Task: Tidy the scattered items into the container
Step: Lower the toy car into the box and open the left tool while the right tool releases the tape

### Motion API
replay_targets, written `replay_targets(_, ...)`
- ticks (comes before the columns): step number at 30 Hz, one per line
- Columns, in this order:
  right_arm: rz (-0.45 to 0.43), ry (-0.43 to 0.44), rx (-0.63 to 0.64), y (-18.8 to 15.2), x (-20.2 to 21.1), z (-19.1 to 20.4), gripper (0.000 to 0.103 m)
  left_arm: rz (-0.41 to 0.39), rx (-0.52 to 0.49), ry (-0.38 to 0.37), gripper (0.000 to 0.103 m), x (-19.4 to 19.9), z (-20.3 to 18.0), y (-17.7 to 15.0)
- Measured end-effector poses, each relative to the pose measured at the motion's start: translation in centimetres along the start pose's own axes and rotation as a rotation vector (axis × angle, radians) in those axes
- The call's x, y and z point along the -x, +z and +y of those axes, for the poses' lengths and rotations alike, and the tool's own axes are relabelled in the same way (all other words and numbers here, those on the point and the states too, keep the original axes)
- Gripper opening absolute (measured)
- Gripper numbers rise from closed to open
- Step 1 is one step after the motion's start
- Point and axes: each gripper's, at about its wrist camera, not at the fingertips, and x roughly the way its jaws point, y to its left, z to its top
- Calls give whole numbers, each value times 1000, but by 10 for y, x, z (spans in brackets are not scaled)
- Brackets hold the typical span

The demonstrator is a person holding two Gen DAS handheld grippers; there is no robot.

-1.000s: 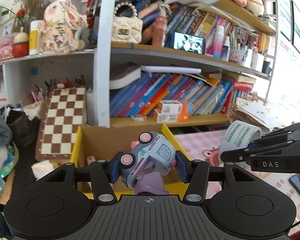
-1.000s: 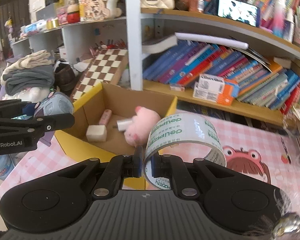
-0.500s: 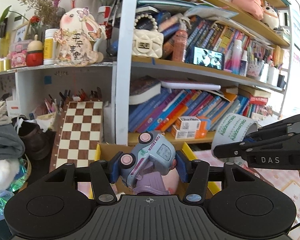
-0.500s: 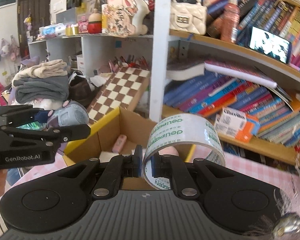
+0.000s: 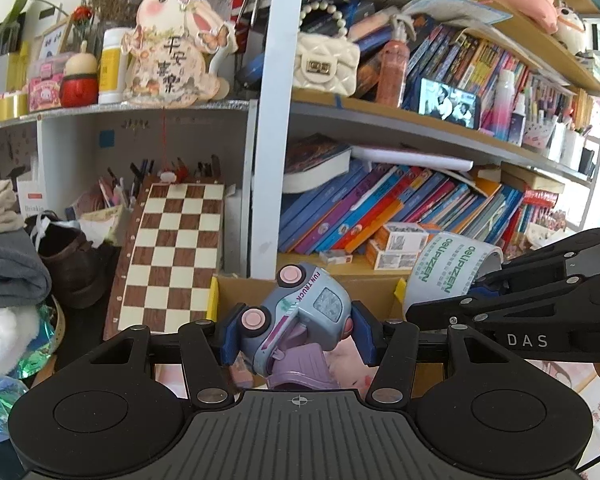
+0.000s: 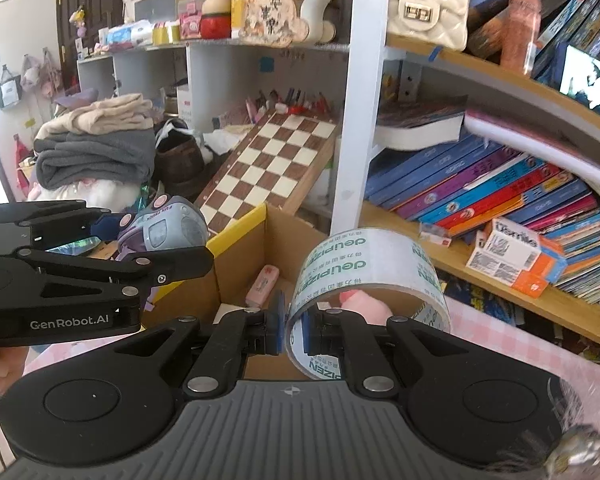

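My left gripper (image 5: pixel 296 336) is shut on a pale blue toy truck (image 5: pixel 300 316) with pink wheels, held tilted above the near side of the cardboard box (image 5: pixel 228 292). The same truck (image 6: pixel 160 230) and left gripper (image 6: pixel 172 240) show at the left of the right wrist view. My right gripper (image 6: pixel 292 330) is shut on the wall of a clear tape roll (image 6: pixel 364 272) with green lettering, over the box (image 6: pixel 240 236). That roll (image 5: pixel 448 268) appears at the right of the left wrist view. Inside the box lie a pink plush (image 6: pixel 364 304) and a pink eraser (image 6: pixel 262 284).
A chessboard (image 5: pixel 172 256) leans against the shelf behind the box. Shelves crammed with books (image 6: pixel 480 196) rise just beyond it. Folded clothes (image 6: pixel 96 148) and a brown shoe (image 5: pixel 72 256) lie at the left. A pink checked tablecloth (image 6: pixel 500 344) covers the table to the right.
Both grippers have moved toward the shelf with the truck and the tape roll still held; the box has slid lower in both views and now sits right under the fingers.
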Motion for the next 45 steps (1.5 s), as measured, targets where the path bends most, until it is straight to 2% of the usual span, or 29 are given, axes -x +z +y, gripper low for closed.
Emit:
replay_targets(12,70,46,-20,-1,-46,-8,8,81,8,4,53,-39,9,-9)
replay_targets(30,259,136,-73,-28,-94,-19,8,248,-14,-1,53,-83,11,-35)
replay_targets(45,340,137,-69,-42,-109,-22,13,265,-118,29,53,-90,-1,-39)
